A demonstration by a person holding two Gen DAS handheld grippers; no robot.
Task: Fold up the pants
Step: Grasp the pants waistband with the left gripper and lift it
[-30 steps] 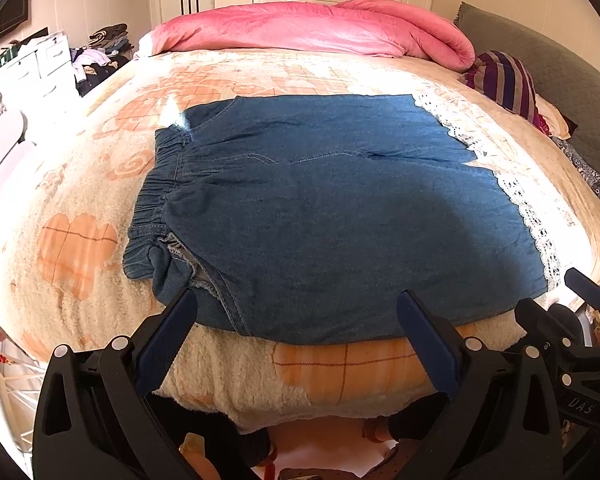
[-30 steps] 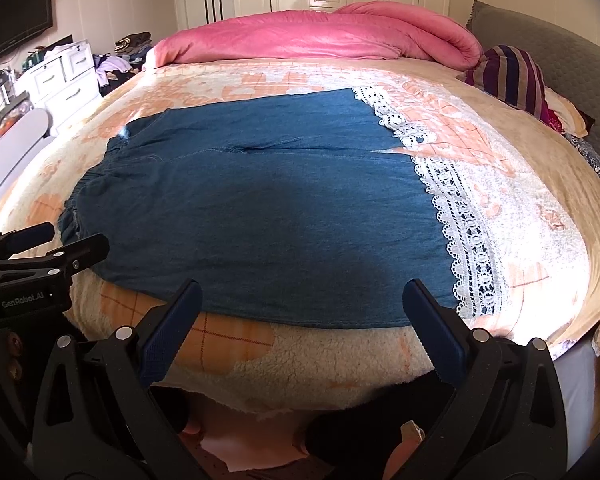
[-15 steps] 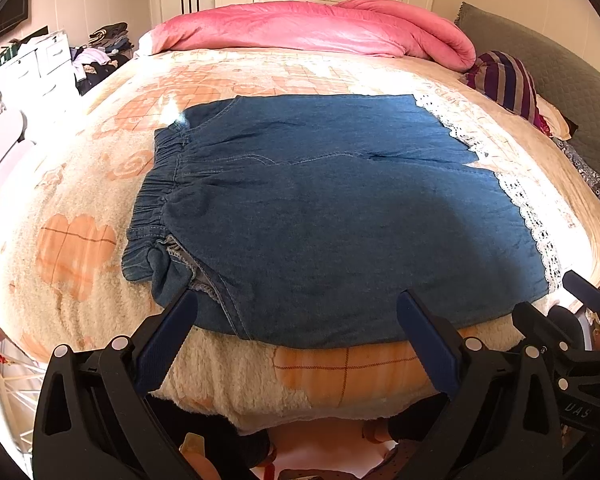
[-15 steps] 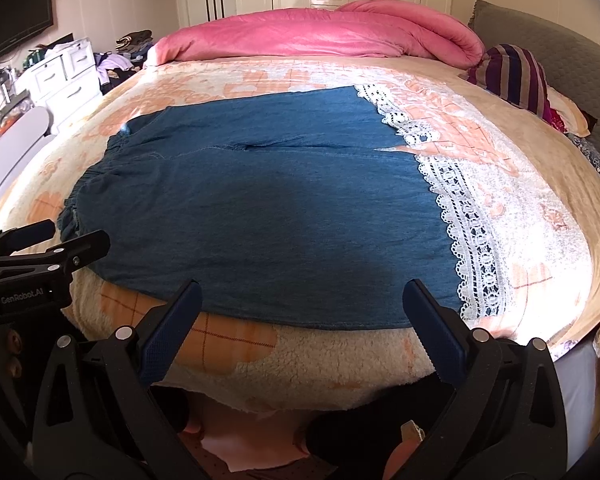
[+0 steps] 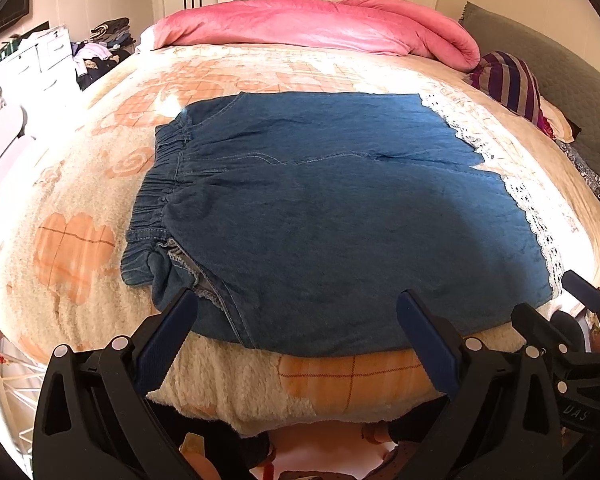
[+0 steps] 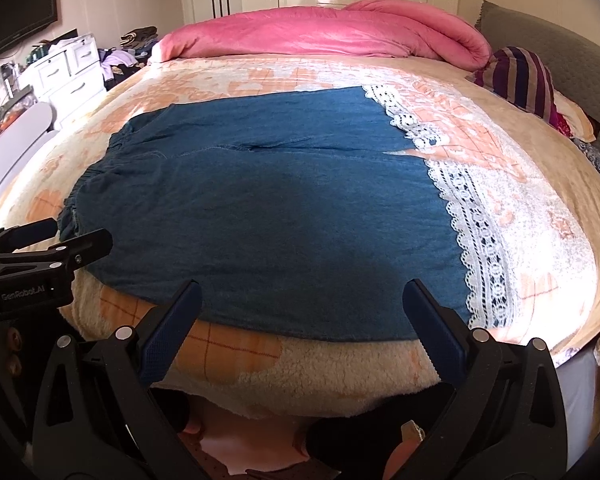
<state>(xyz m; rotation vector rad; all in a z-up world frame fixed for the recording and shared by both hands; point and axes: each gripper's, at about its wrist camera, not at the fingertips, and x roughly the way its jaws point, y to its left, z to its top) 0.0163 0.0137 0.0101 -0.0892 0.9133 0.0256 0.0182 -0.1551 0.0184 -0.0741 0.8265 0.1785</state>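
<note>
Blue denim pants [image 5: 332, 216] with white lace hems [image 6: 476, 240] lie flat across the bed, elastic waistband [image 5: 156, 196] to the left, legs to the right. They also show in the right wrist view [image 6: 268, 216]. My left gripper [image 5: 296, 332] is open and empty at the near edge, by the waistband end. My right gripper [image 6: 300, 320] is open and empty at the near edge, by the lace hem end. Each gripper shows in the other's view, the right gripper [image 5: 580, 320] at the right and the left gripper [image 6: 40, 252] at the left.
The bed has a fluffy cream and orange blanket [image 5: 80, 248]. A pink duvet [image 5: 312, 24] is bunched at the far side. A striped pillow [image 5: 512, 84] lies at the right. White drawers [image 6: 68, 72] and piled clothes stand at the left.
Both grippers have edged slightly forward and up toward the pants' near edge. The pants have not moved.
</note>
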